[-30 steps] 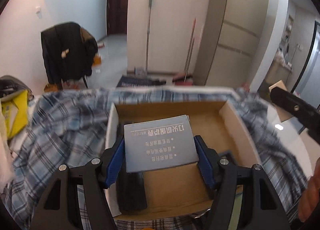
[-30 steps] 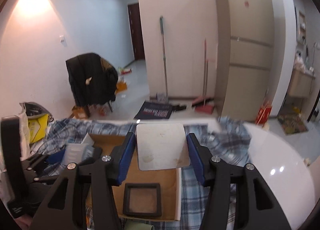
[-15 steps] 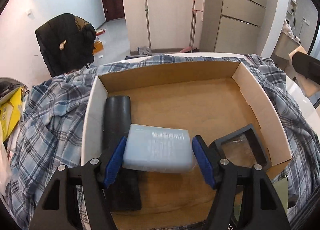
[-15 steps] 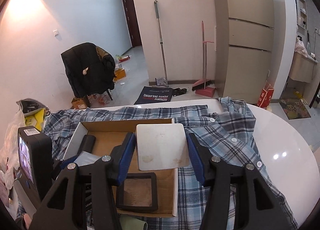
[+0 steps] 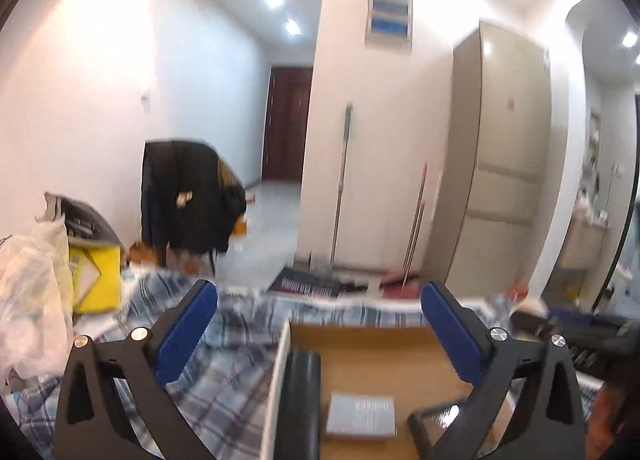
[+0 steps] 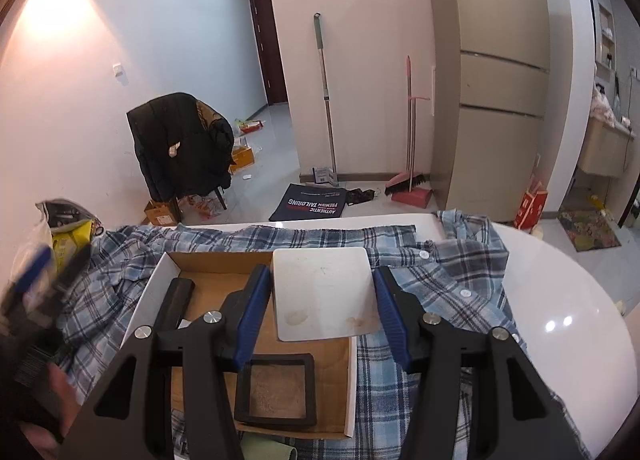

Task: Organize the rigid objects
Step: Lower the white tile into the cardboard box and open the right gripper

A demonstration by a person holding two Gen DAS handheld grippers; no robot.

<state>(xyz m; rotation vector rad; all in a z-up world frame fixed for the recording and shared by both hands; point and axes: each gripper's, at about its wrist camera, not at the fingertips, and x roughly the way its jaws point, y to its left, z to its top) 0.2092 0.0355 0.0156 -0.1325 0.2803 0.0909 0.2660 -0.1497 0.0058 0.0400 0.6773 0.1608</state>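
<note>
A white, glossy round table [image 6: 568, 324] carries everything; a blue plaid shirt [image 6: 448, 260] lies spread over most of it, its buttoned placket toward the right, leaving the right part of the top bare. A shallow cardboard box [image 6: 160, 280] with white outer walls rests on the shirt; a green object [image 6: 266, 450], only partly visible, lies just beside the box's near edge.

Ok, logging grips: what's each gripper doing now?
Left gripper: open, empty, jaws just opened.
Right gripper: shut on white tile.
</note>
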